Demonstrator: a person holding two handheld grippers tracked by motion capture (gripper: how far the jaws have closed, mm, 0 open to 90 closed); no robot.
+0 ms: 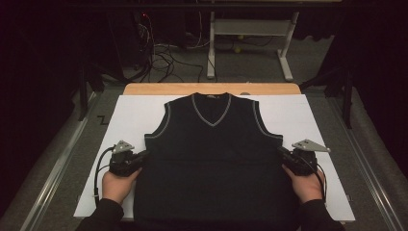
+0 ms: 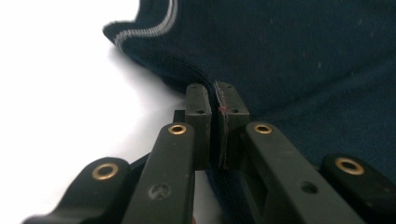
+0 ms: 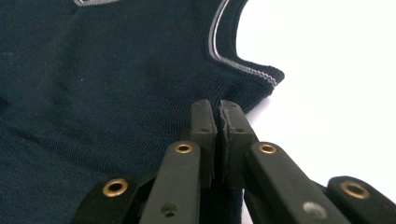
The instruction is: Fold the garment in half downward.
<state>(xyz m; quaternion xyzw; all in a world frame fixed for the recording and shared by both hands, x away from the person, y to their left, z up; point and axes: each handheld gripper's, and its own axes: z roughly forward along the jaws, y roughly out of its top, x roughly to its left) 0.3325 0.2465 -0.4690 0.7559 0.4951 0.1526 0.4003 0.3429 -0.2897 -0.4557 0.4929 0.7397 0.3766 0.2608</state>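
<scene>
The left gripper [image 1: 143, 156] is at the left side edge of the dark sleeveless vest [image 1: 214, 159], a little below the armhole. Its jaws are pressed together, and in the left gripper view [image 2: 215, 100] the ribbed edge of the knit goes between the two pads, so it pinches the fabric there. The left hand [image 1: 115, 185] holds it from behind, with the forearm coming in from the bottom of the high view and the grey plate on top.

The vest lies flat and face up on the white board [image 1: 130, 113], in the middle of it, with the V-neck away from the person and the hem at the near edge. The cloth is dark navy, with a grey stripe around the neck and both armholes.

The right gripper [image 1: 280, 153] mirrors this at the right side edge. In the right gripper view [image 3: 218, 114] its jaws are also closed on the vest's edge just below the armhole corner. The right hand [image 1: 305, 185] holds it low on the board.
</scene>
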